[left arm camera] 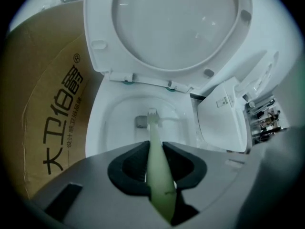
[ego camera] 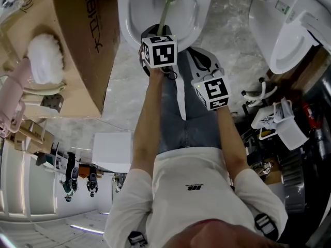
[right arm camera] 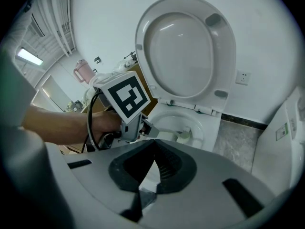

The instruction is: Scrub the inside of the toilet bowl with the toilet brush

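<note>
- Scrubbing looks to be the step in hand. The left gripper [left arm camera: 153,165] has its jaws closed on the pale green handle of the toilet brush [left arm camera: 153,142], which runs forward and down into the toilet bowl [left arm camera: 107,123].
- The brush head [left arm camera: 151,113] sits low toward the back of the bowl, just beside the grey outlet opening [left arm camera: 140,122]. Whether the bristles press on the porcelain cannot be told.
- The seat and lid [left arm camera: 176,27] stand raised, so the rim is open all the way round.
- The right gripper [right arm camera: 153,166] hangs off the bowl's near right edge, with its jaws shut tip to tip on nothing.
- A cardboard box [left arm camera: 52,123] stands close against the bowl's left side.
- The next move, as I judge it, calls for sweeping the head across the side walls and up under the rim. That takes a firm grip so the slim handle does not twist between the jaws, and an arm path that stays clear of the box.
</note>
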